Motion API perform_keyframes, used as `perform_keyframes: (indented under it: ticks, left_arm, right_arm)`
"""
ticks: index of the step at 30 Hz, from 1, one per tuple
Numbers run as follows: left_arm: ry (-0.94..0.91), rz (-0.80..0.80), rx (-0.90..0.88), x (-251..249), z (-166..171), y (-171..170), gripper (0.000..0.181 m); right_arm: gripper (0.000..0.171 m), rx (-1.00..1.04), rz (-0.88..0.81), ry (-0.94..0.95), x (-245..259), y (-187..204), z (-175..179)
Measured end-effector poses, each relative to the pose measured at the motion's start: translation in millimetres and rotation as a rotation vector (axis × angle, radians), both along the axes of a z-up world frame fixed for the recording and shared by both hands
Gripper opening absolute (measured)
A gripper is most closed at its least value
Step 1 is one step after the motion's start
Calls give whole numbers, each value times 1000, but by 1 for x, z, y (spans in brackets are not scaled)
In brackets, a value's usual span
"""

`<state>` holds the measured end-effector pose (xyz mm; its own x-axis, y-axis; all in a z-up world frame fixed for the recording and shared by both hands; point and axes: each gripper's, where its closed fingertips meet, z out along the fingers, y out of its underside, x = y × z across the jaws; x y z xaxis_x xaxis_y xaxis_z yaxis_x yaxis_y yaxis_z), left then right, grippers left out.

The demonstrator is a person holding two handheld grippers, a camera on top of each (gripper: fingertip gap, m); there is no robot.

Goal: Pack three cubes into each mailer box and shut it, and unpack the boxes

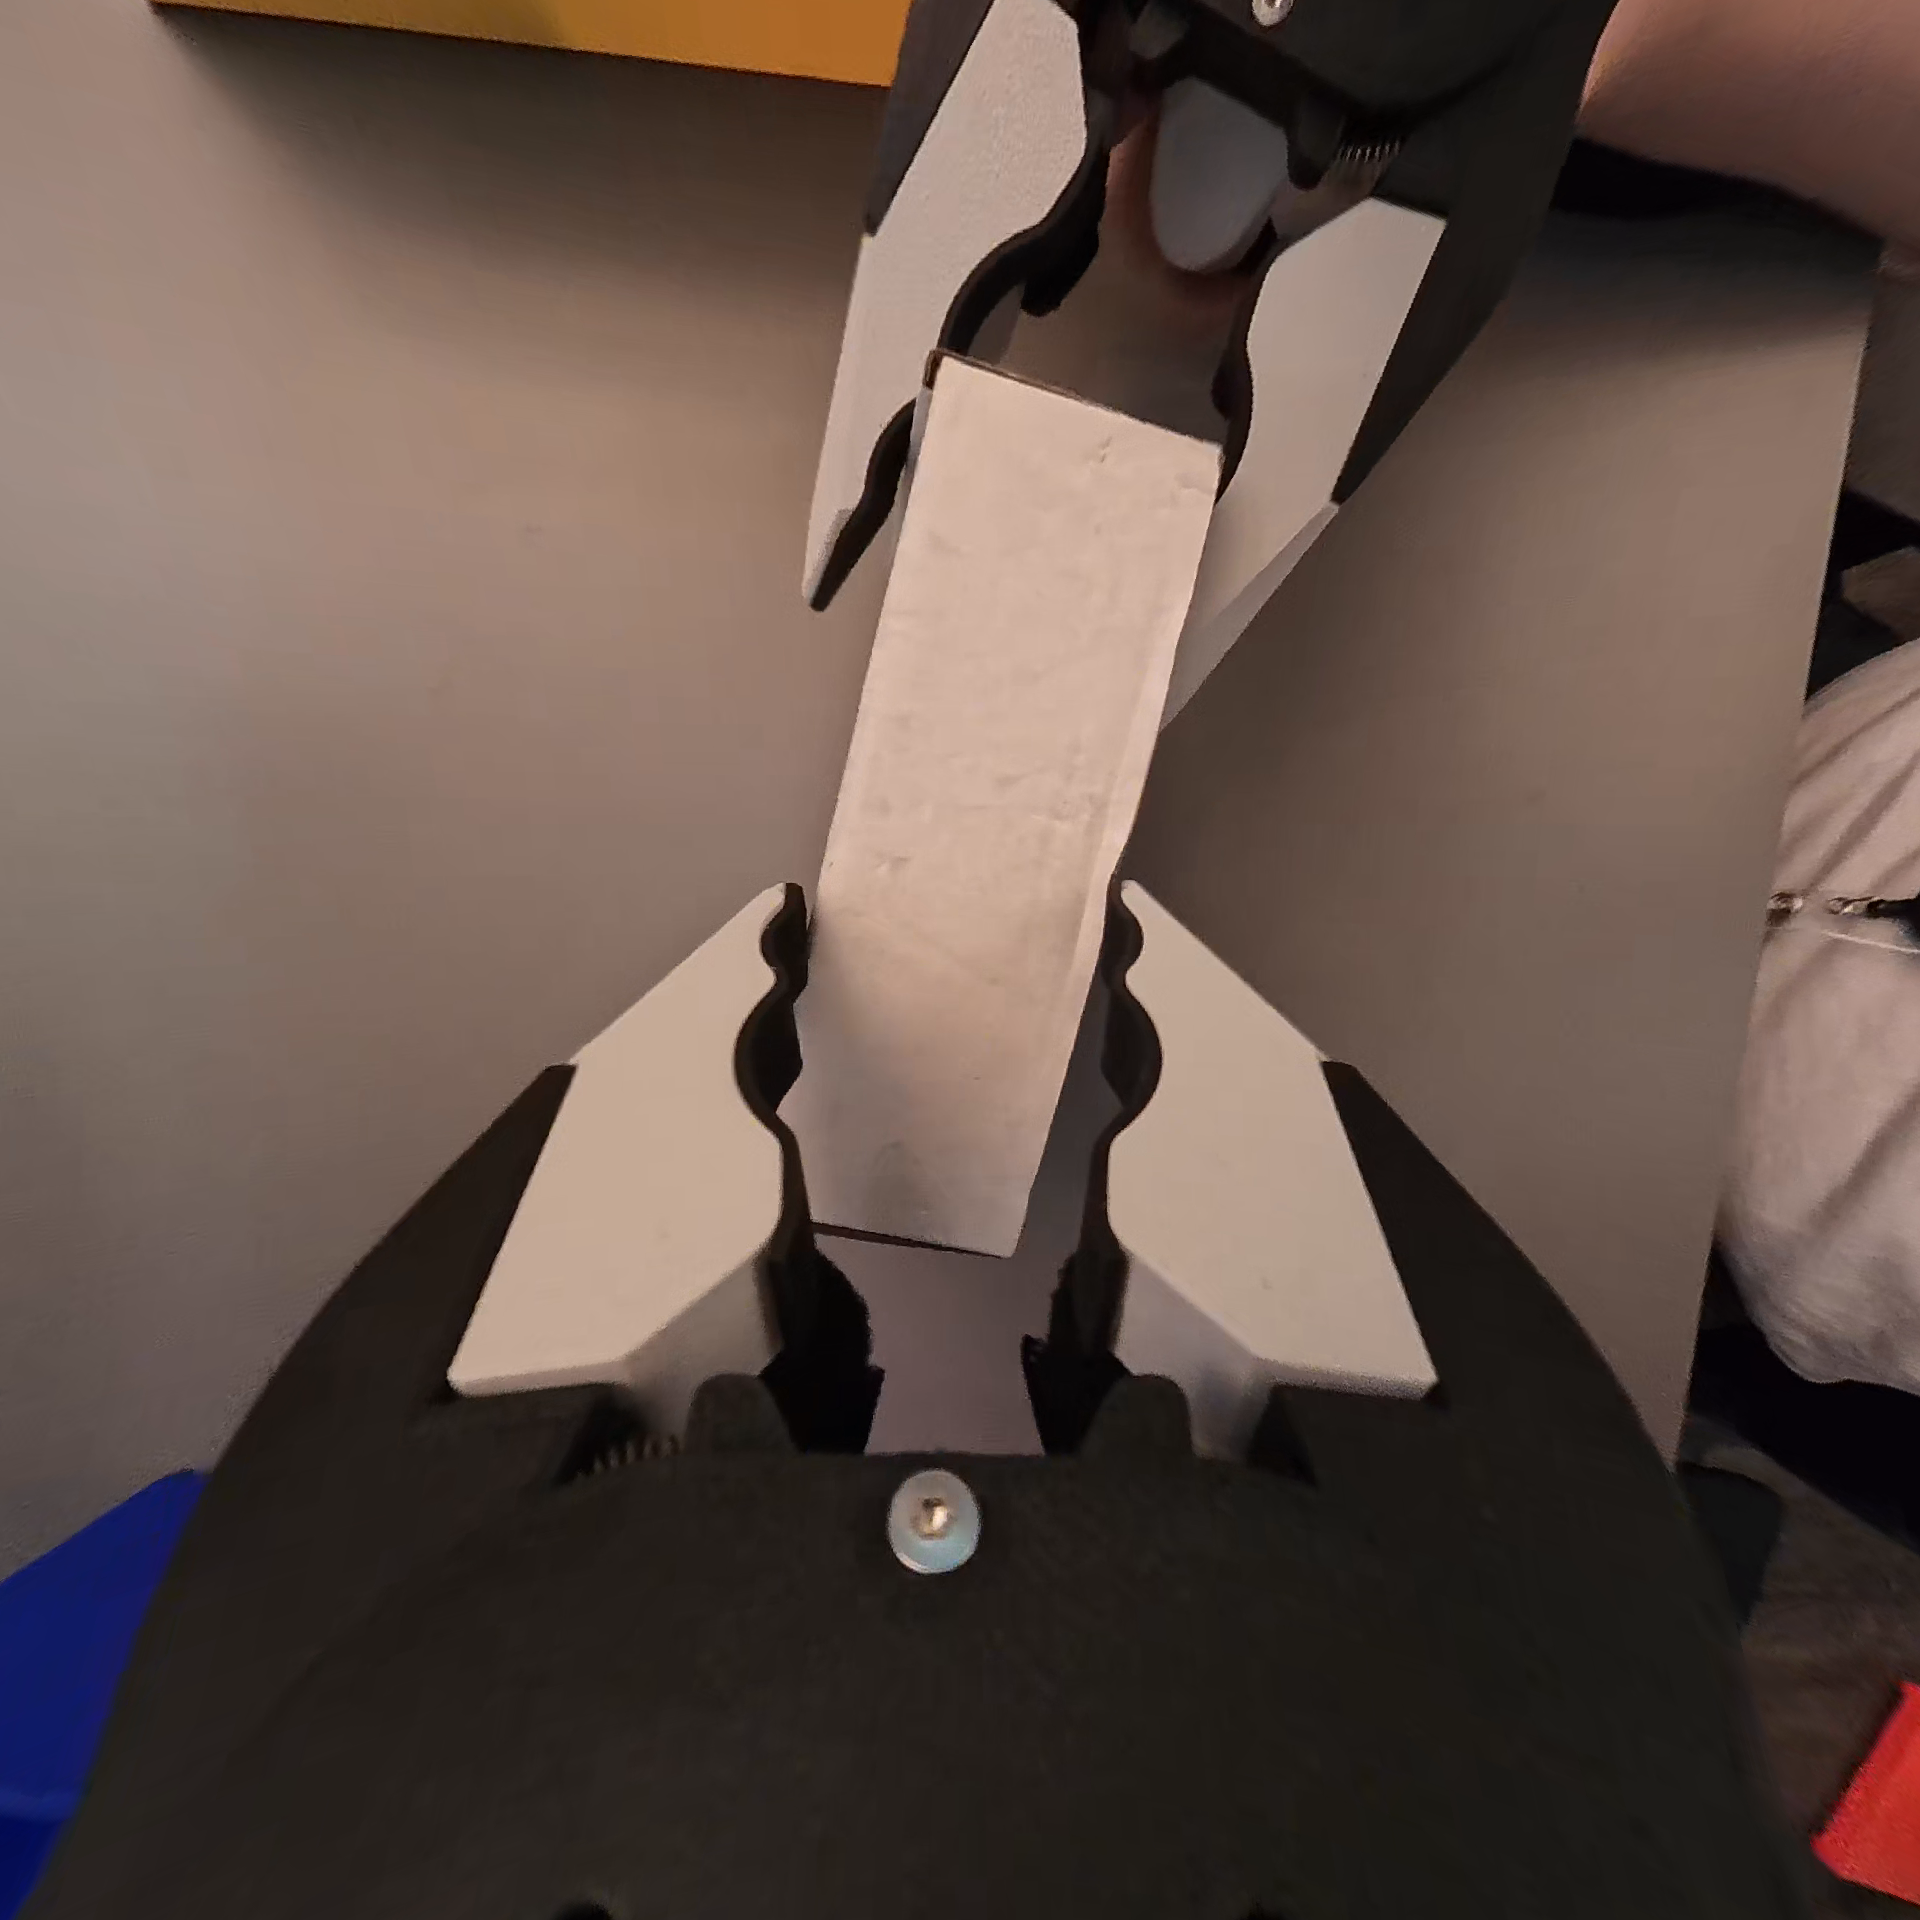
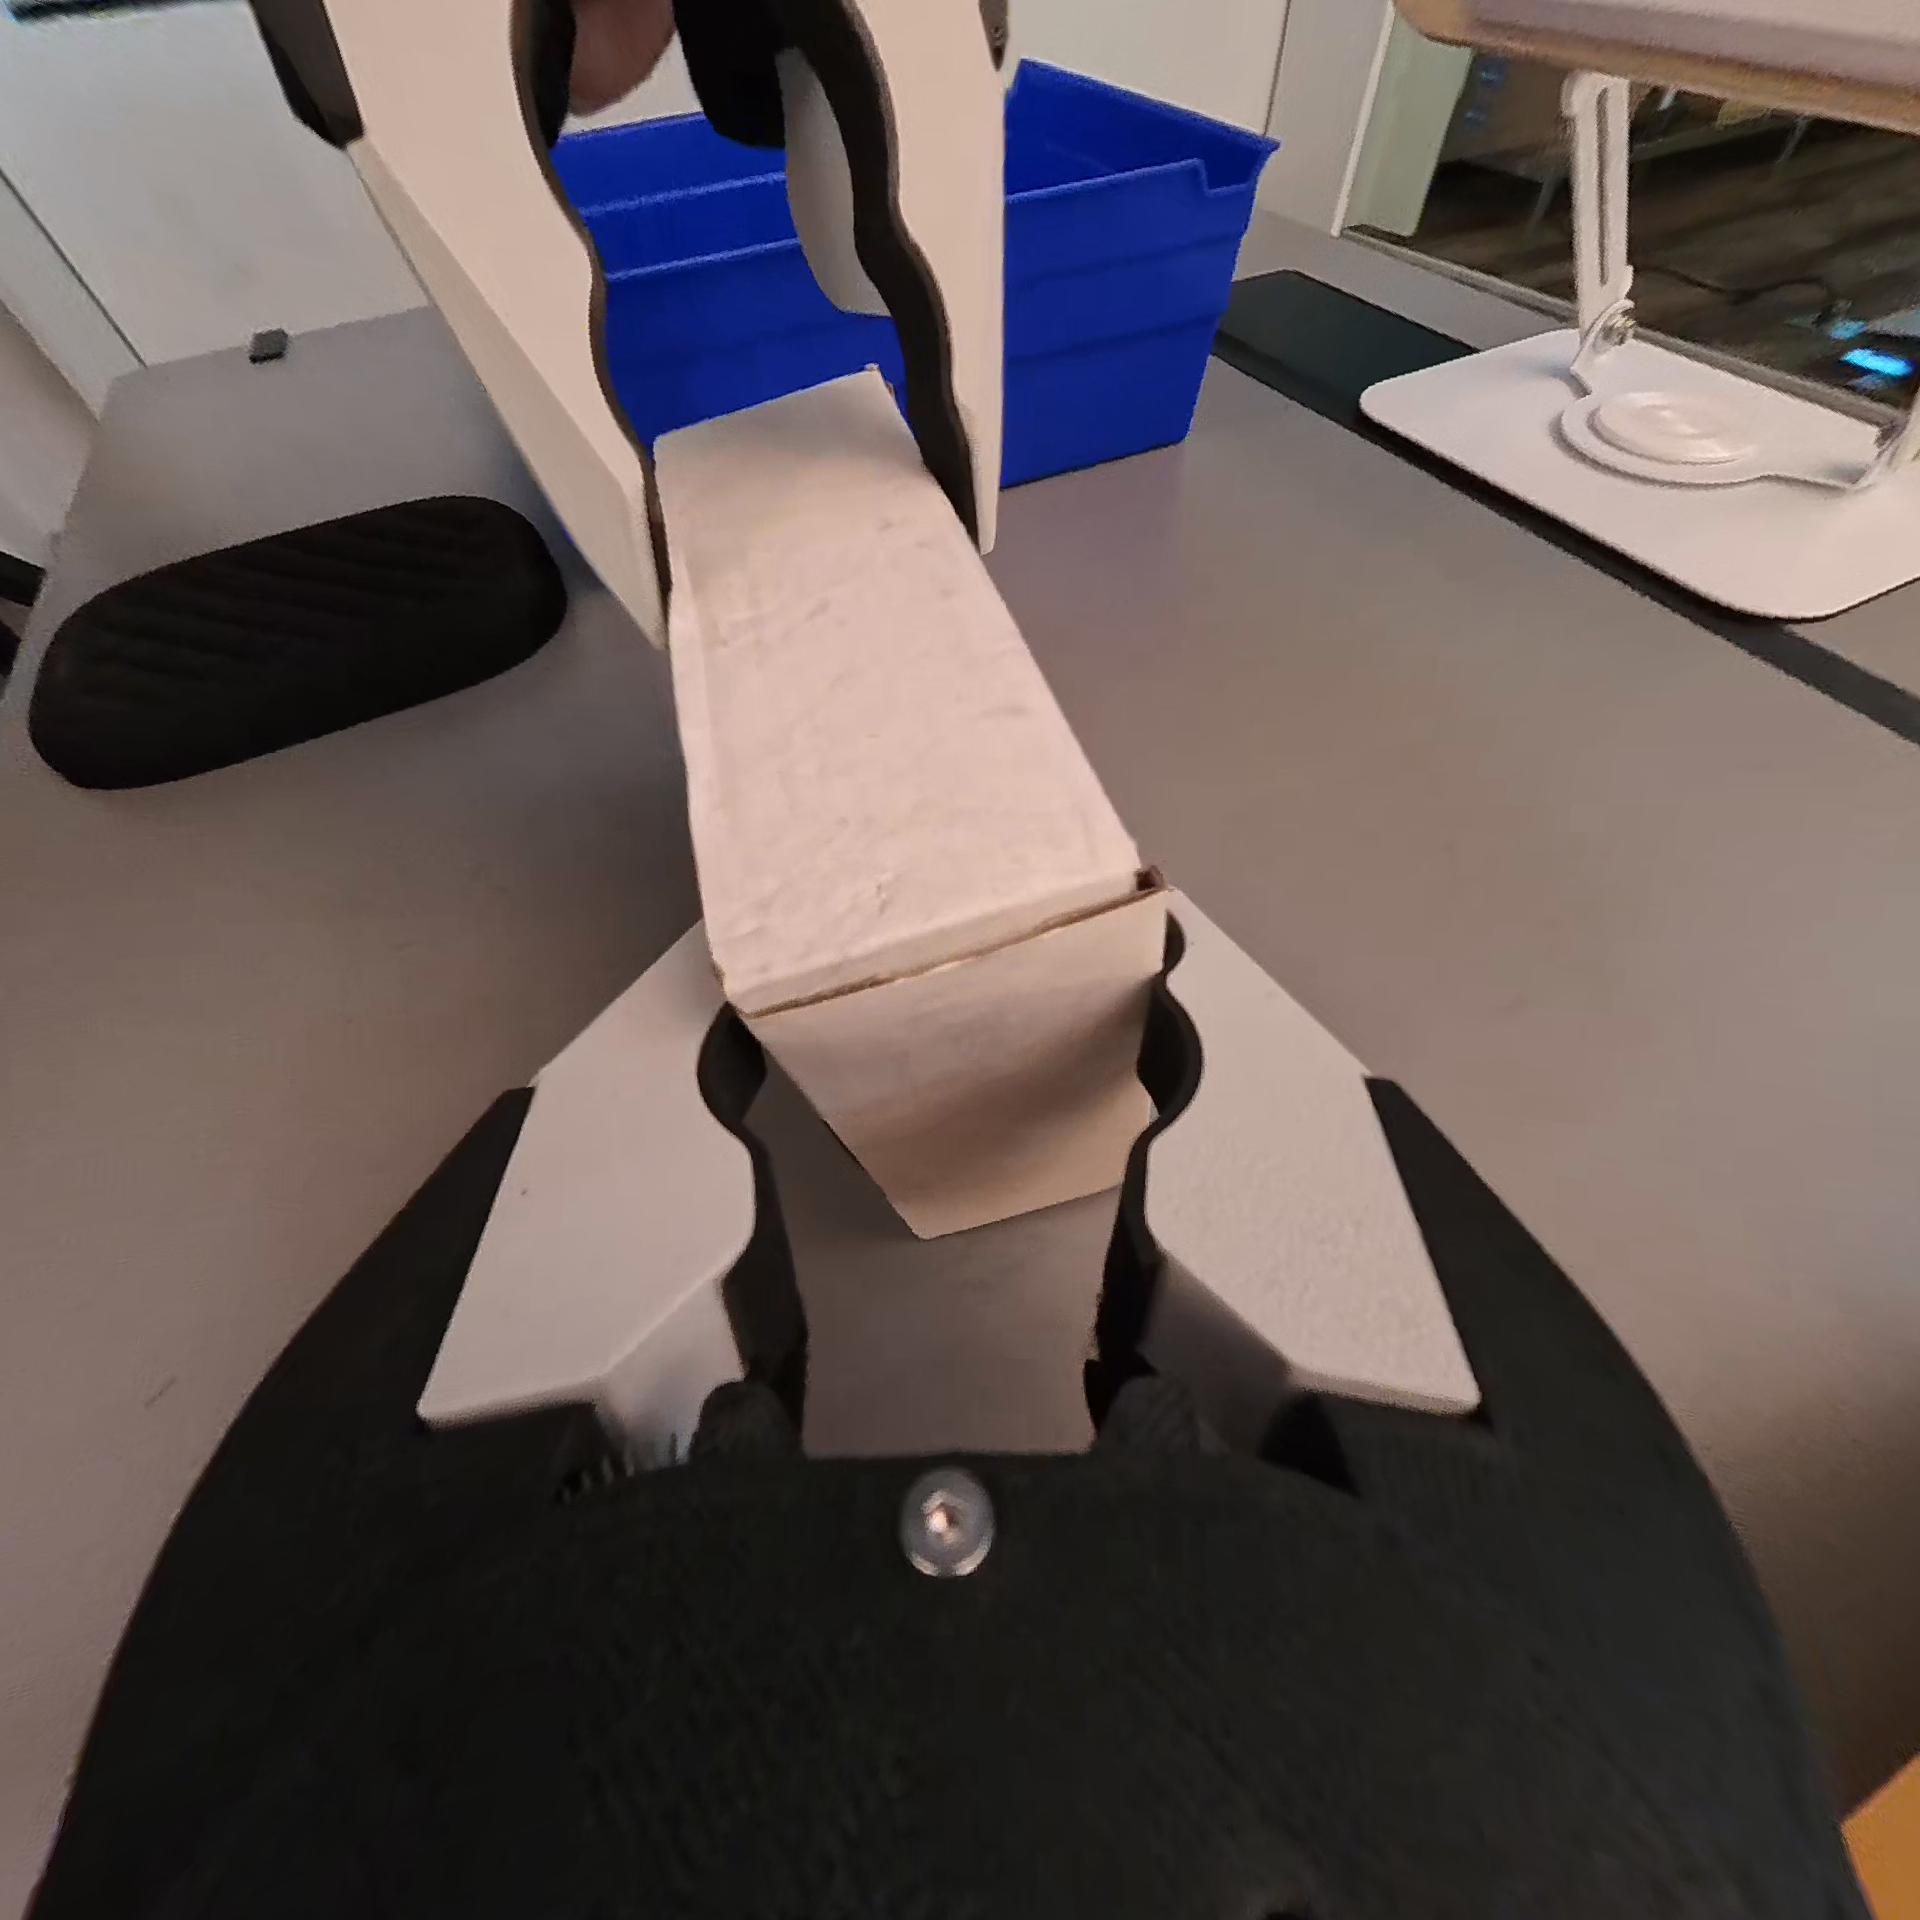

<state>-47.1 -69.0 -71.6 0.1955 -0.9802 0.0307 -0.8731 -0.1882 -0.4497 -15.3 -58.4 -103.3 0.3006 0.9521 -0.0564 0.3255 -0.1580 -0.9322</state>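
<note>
A long white mailer box (image 1: 1008,810) is held by both grippers, one at each end, over the grey table (image 2: 1455,831). My left gripper (image 1: 956,904) is shut on the box's near end in the left wrist view. It also shows at the top of the right wrist view (image 2: 821,582). My right gripper (image 2: 945,935) is shut on the other end of the box (image 2: 883,748), where the end flap (image 2: 966,1081) is folded down between its fingers. The right gripper also shows at the top of the left wrist view (image 1: 997,655). No cubes are visible.
A blue bin (image 2: 1101,312) stands behind the box and shows at the lower left of the left wrist view (image 1: 62,1662). A black padded object (image 2: 291,644) lies at left. A white stand (image 2: 1662,457) is at right. A red thing (image 1: 1881,1797) shows at lower right. The tips of one gripper are about 6 centimetres away from the tips of the other.
</note>
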Motion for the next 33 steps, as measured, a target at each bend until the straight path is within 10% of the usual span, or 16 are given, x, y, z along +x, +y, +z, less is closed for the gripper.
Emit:
perform_keyframes:
  ticks: [33]
  left_arm:
    - [132, -134, 964, 53, 28, 15, 0]
  right_arm:
    - [66, -406, -68, 229, 9, 9, 13]
